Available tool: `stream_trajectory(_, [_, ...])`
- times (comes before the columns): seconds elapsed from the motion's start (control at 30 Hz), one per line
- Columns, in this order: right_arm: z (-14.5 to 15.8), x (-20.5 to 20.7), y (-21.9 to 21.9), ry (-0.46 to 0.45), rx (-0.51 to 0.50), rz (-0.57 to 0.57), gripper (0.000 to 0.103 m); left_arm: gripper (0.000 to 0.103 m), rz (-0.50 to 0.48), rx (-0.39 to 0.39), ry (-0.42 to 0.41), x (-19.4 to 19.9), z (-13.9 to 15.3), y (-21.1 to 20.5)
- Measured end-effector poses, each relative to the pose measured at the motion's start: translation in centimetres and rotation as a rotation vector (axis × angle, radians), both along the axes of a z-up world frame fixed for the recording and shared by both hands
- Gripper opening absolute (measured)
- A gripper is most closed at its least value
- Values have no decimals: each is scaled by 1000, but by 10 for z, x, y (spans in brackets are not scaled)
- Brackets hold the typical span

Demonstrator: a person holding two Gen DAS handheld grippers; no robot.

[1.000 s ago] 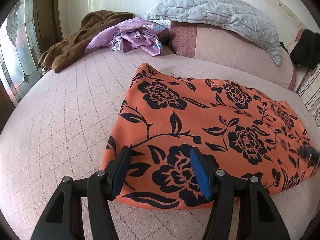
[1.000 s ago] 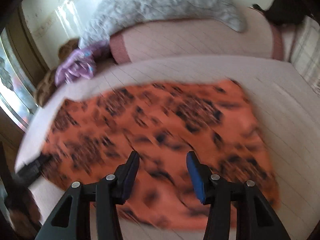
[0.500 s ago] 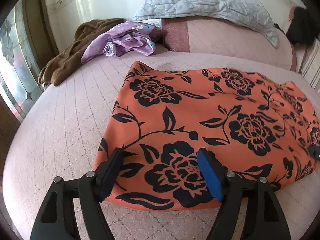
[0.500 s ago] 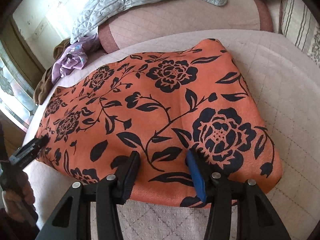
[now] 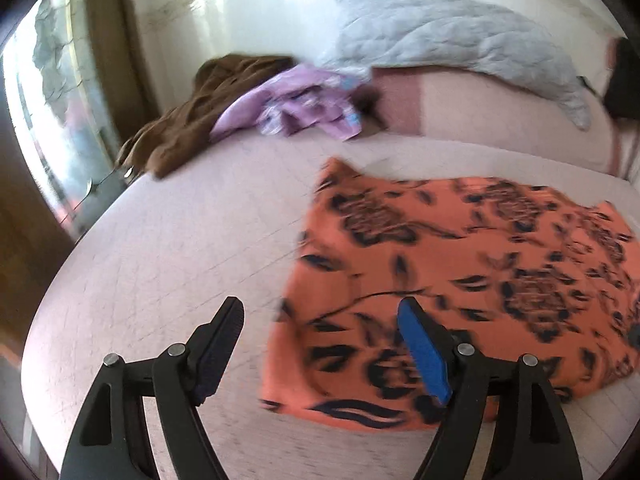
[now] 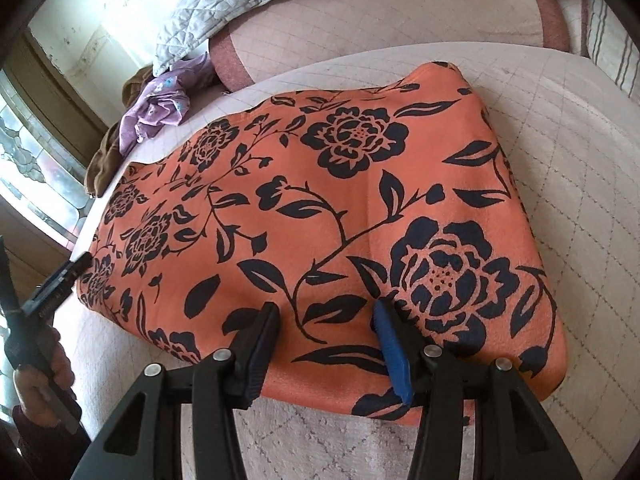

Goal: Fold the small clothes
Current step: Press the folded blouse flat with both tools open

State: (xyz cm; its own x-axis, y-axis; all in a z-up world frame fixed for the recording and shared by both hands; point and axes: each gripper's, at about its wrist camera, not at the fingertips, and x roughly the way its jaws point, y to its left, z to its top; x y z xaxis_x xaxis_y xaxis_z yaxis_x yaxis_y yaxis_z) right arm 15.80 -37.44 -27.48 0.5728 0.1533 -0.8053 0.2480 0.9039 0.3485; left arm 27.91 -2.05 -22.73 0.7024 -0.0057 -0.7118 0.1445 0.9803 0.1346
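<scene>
- Where the pale pink quilted bed cover (image 6: pixel 568 184) spreads out, stitched in a diamond grid, the orange garment with black flowers (image 6: pixel 328 208) lies flat on it, folded over, with its near edge close to the front of the bed.
- At the head of the bed a long pink bolster (image 6: pixel 380 20) with darker pink ends runs across, and a grey quilted blanket (image 5: pixel 452 36) is draped over its top.
- Beside the bolster's end lies a crumpled purple garment (image 5: pixel 296 108), and a brown garment (image 5: pixel 188 124) is heaped just beside it near the bed's edge.
- Behind that corner stand a white wall and a window with patterned leaded glass (image 6: pixel 28 152) in a brown wooden frame; daylight comes in strongly there.
- A striped cloth (image 6: pixel 608 28) shows at the far right edge of the right wrist view.
- The right gripper (image 6: pixel 326 316) has its fingers apart, with both tips resting on the near edge of the orange garment; the cloth lies flat between them, not pinched.
- The left gripper (image 5: pixel 320 312) has its fingers wide apart above the garment's left end; one tip is over bare bed cover, the other over orange cloth, and nothing is clamped. This view is blurred.
- A hand (image 6: pixel 48 376) holds the left gripper at the bed's left edge in the right wrist view.
</scene>
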Motion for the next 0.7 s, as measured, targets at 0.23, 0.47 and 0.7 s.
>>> stream_trajectory(0.23, [4,3,5,5,-24,16,64,83,26,-47,124,17,-12,8])
stream_trajectory(0.47, [6,2,6,-17,-27,-5,67,83,-56,-68,-85,-5,32,-6])
stream_trajectory(0.7, [5,6,13,-37,-67,-9,70,83,-126,33,115,5,-7,-28])
